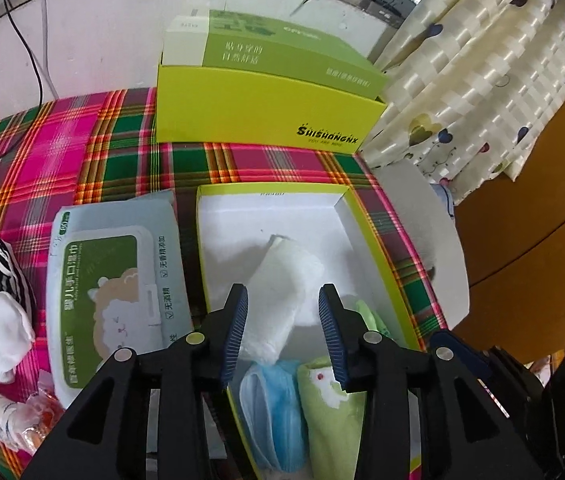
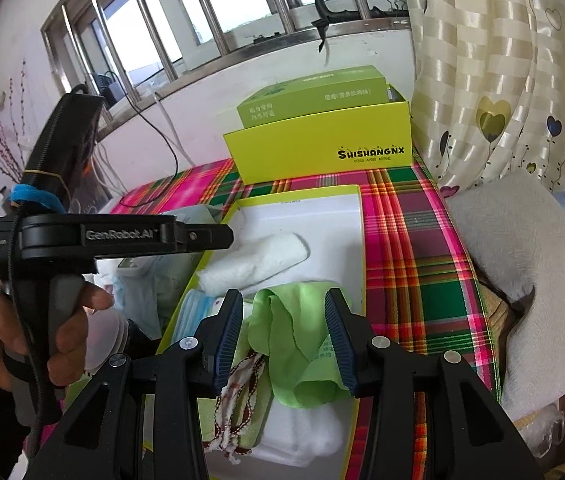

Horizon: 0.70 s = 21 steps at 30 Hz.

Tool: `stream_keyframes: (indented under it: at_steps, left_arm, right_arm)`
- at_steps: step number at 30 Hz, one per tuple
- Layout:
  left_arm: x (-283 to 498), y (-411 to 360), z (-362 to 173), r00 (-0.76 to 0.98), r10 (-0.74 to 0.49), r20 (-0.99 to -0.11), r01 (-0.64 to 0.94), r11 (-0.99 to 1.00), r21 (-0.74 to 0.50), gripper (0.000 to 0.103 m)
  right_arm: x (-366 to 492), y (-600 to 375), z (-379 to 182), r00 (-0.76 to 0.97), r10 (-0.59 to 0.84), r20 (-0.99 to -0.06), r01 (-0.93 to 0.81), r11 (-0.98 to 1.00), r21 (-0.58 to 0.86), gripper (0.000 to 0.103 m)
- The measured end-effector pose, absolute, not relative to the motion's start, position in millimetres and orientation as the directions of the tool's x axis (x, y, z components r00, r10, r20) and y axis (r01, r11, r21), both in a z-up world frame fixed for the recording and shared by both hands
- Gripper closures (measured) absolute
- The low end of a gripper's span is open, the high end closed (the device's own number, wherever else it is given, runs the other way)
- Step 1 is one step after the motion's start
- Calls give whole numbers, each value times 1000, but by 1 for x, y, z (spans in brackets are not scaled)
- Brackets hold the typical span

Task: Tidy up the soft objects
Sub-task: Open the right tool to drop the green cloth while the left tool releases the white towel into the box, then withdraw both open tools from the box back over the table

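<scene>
Plainly spread, both: left gripper (image 1: 282,328) poised over the rolled white towel (image 1: 282,292), right gripper (image 2: 284,334) straddling the green cloth (image 2: 298,344), neither clenched. Inside the shallow box (image 1: 352,216): towel, green cloth, blue face masks (image 1: 272,408). Beside it, wet wipes pack (image 1: 110,280).

white wall (image 2: 210,92) | barred window (image 2: 186,12) | heart-print curtain (image 2: 494,80) | plaid tablecloth (image 1: 82,152)

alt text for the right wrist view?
The open right gripper hovers over a green cloth in a shallow yellow-rimmed box, beside a rolled white towel. At left, a hand holds the left gripper's handle above the plaid tablecloth.
</scene>
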<state>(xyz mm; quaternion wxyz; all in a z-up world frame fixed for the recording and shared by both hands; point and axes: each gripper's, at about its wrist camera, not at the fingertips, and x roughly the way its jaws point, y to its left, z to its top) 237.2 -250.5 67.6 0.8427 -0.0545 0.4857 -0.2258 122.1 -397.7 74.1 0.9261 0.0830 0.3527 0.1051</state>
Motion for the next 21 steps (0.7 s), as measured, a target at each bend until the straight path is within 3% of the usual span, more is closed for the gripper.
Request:
stream_keyframes:
  at_steps: [21]
  left_arm:
    - [153, -211, 107, 561, -452, -694, 422, 877, -230, 65]
  right_arm:
    - [93, -368, 92, 735, 278, -618, -157, 957, 243, 55]
